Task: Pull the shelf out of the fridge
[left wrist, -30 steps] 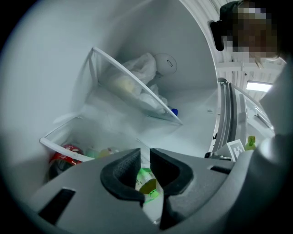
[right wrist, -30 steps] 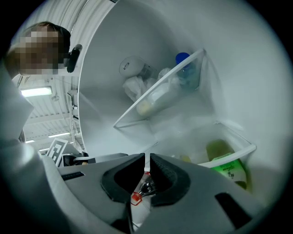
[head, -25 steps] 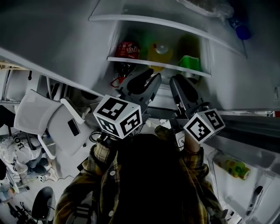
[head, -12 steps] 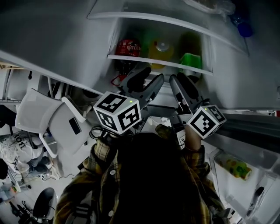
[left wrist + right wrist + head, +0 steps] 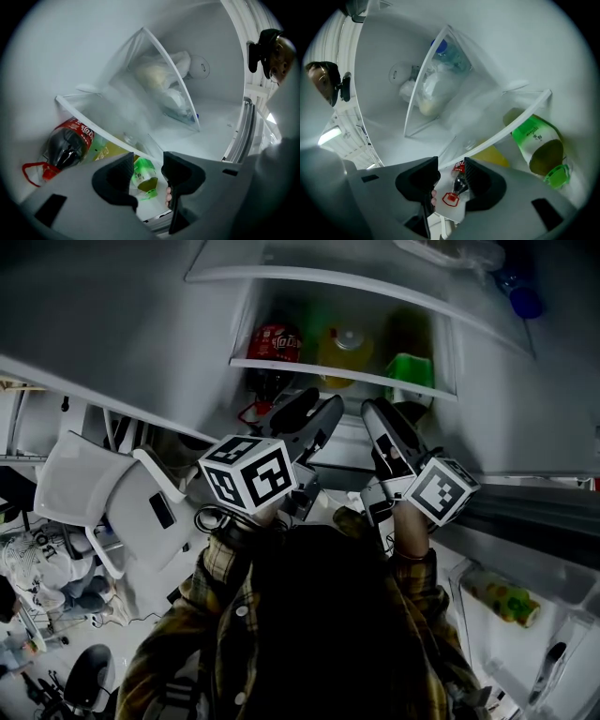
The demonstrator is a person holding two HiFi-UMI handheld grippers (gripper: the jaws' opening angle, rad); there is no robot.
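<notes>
Fridge (image 5: pixel 487 371) stands open across the top of the head view; the shelf (image 5: pixel 337 373) sits fully inside it, its white front rim running level, with a cola bottle (image 5: pixel 274 343), a yellow bottle (image 5: pixel 345 349) and a green bottle (image 5: pixel 409 373) lying behind that rim. The left gripper (image 5: pixel 314 411) and the right gripper (image 5: pixel 394 414) point side by side at the opening, just short of the rim, each with its marker cube toward the person; a white chair (image 5: pixel 103 502) stands off to the left.

In the left gripper view the left gripper (image 5: pixel 147 164) has just been opening and its jaws stand wide apart; nothing is pressed between the pads; the shelf (image 5: pixel 103 133) runs slantwise just beyond the tips, not touching them, and the green bottle (image 5: pixel 145 177) shows through the gap, farther in; the cola bottle (image 5: pixel 70 143) lies at the left; an upper shelf (image 5: pixel 176 86) carries a pale bag (image 5: pixel 157 77).

In the right gripper view the right gripper (image 5: pixel 452 168) has likewise just been opening and stands wide, gripping nothing; the shelf (image 5: pixel 511 126) passes just past its tips; the cola bottle (image 5: pixel 459 180) appears through the gap, beyond the jaws; the green bottle (image 5: pixel 536 145) lies at the right and the yellow bottle (image 5: pixel 494 158) between them.
</notes>
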